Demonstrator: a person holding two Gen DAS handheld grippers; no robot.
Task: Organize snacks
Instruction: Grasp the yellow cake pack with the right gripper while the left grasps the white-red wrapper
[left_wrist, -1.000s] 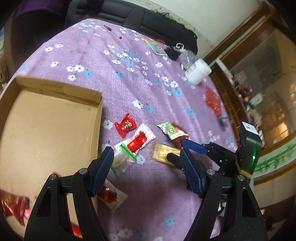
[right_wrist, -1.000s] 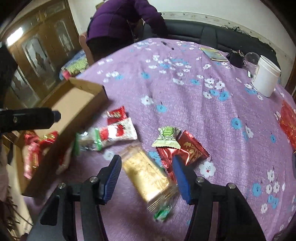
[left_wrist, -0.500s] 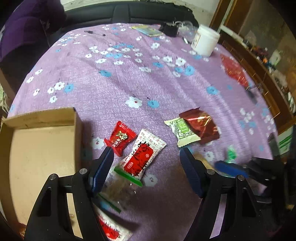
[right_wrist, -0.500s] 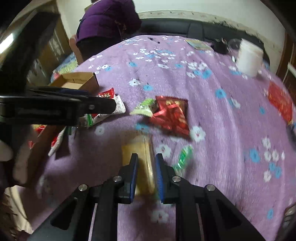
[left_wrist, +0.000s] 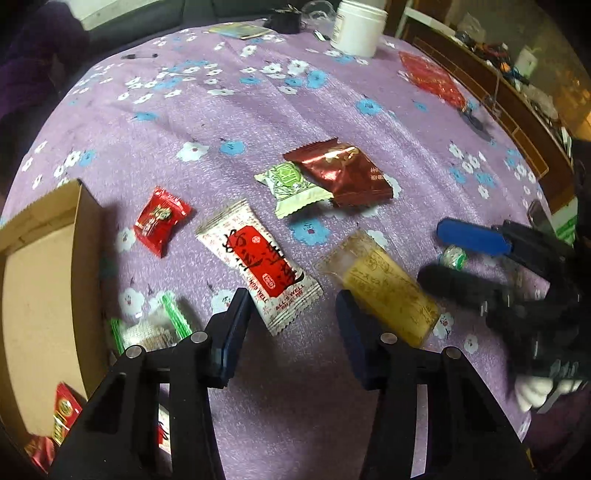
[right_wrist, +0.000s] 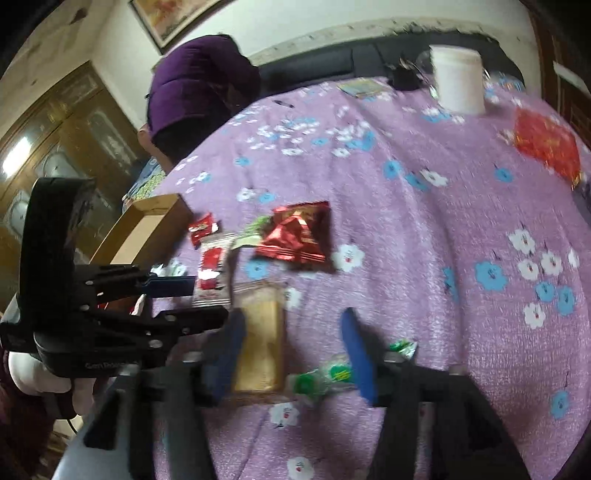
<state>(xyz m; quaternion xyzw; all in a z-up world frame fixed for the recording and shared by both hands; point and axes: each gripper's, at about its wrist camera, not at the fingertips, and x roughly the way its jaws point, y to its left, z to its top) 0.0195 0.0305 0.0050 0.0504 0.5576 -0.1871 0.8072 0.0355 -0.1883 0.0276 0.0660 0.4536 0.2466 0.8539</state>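
My left gripper (left_wrist: 293, 314) points down over the white-and-red snack packet (left_wrist: 258, 258). Its jaws are closing, the packet's lower end lies between them, and the pads do not press on it. My right gripper (right_wrist: 291, 343) is opening. The yellow packet (right_wrist: 260, 339) lies flat by its left finger, and a green candy (right_wrist: 325, 373) by the right one. A small red candy (left_wrist: 160, 219), a green-white packet (left_wrist: 293, 188) and a dark red foil packet (left_wrist: 343, 173) lie on the purple cloth. The cardboard box (left_wrist: 40, 280) at the left holds red snacks.
A clear packet with green ends (left_wrist: 151, 328) lies beside the box wall. A white jar (left_wrist: 356, 26), keys and a booklet stand at the far edge, and a red bag (left_wrist: 430, 77) lies far right. A person in purple (right_wrist: 199, 96) bends by the black sofa.
My left gripper came down over the white-and-red packet and its jaws narrowed. My right gripper, shut on the yellow packet half a second ago, has let it go on the cloth.
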